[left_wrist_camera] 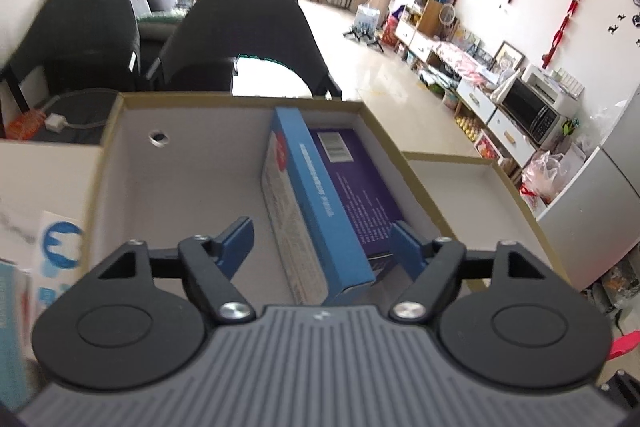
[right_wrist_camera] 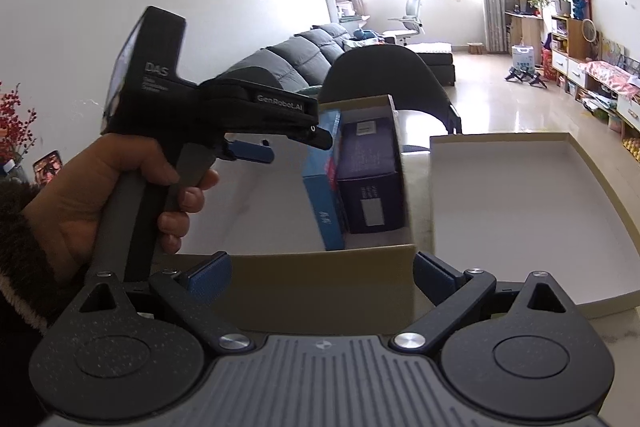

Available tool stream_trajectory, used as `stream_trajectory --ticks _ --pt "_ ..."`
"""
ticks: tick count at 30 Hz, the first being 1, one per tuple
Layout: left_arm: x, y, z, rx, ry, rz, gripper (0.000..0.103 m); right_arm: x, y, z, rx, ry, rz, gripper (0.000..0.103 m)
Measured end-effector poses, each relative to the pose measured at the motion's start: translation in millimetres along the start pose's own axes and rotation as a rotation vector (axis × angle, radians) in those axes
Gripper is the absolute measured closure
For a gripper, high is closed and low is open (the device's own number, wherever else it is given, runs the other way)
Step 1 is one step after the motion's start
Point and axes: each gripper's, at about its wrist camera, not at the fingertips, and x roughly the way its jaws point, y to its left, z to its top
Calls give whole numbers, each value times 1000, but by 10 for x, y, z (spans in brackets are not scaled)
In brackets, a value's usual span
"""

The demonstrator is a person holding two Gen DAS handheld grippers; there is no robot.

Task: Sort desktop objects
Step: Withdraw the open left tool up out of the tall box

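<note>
Through my left wrist view, my left gripper (left_wrist_camera: pixel 322 241) stands wide open over the open cardboard box (left_wrist_camera: pixel 132 163); the blue carton (left_wrist_camera: pixel 316 203) stands on edge between my pads, leaning against the purple carton (left_wrist_camera: pixel 356 179) by the right wall; neither pad presses it, so I hold nothing. My worry here: the blue carton looks only propped, and if I brush it with the right pad while pulling back it could tip flat to the left. At the left edge more white and blue packets (left_wrist_camera: pixel 56 247) lie blurred and cut off; I cannot read what they are.

Through my right wrist view, my right gripper (right_wrist_camera: pixel 322 277) is also open and empty, parked just outside the box's near wall (right_wrist_camera: pixel 320 267); the box lid (right_wrist_camera: pixel 520 211) lies bare beside it. My left hand (right_wrist_camera: pixel 100 195) grips the other tool's handle above the box; its far pad is hidden behind the body. Moving forward carelessly, I could shove the box wall and topple both cartons.
</note>
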Motion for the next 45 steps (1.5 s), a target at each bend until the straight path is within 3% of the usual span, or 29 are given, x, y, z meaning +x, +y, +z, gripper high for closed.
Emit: stream_trajectory --ticks 11,22,30,36,45 --pt "-555 222 -160 22 -93 52 11 -70 365 -71 -57 -8 54 5" --pt "-1057 469 -476 46 -169 106 9 -129 719 -163 -96 -22 108 5" --pt "-1397 738 -751 -21 -218 150 8 -137 961 -220 -108 -26 167 5" --pt "-1660 968 -1020 -65 -252 213 7 -122 1085 -216 -112 -31 207 5" --pt "-1867 1365 -1308 -103 -240 337 9 113 1341 -197 -105 2 306 6"
